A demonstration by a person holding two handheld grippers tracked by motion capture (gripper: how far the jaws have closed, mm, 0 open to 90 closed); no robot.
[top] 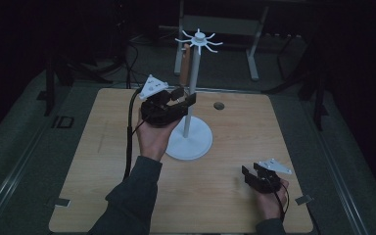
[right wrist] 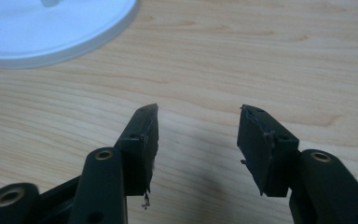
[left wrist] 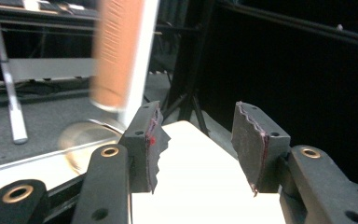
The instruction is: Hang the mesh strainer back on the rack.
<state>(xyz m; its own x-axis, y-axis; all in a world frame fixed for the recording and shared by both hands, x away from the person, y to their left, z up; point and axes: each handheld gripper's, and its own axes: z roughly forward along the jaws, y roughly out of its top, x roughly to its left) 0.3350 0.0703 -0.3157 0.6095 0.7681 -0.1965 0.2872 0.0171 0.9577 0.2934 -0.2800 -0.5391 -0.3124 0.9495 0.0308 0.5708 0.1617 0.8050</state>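
A white stand [top: 189, 142] with a round base, a thin pole and a ring of hooks on top rises from the middle of the wooden table [top: 93, 166]. From one hook hangs a brown strip-shaped object [top: 186, 59], blurred in the left gripper view [left wrist: 116, 51] beside the pole [left wrist: 142, 60]. My left gripper [top: 185, 96] is held up next to the pole, just below the brown object; its jaws [left wrist: 200, 135] are open with nothing between them. My right gripper [top: 249, 172] rests low at the table's front right, open over bare wood [right wrist: 198, 121], with the stand's base [right wrist: 51, 32] farther off.
A small dark round spot [top: 219, 105] lies on the table behind the stand. A metal frame with white legs [top: 252, 54] stands on the floor beyond the table. Grey tape marks [top: 61, 201] sit at the table's front corners.
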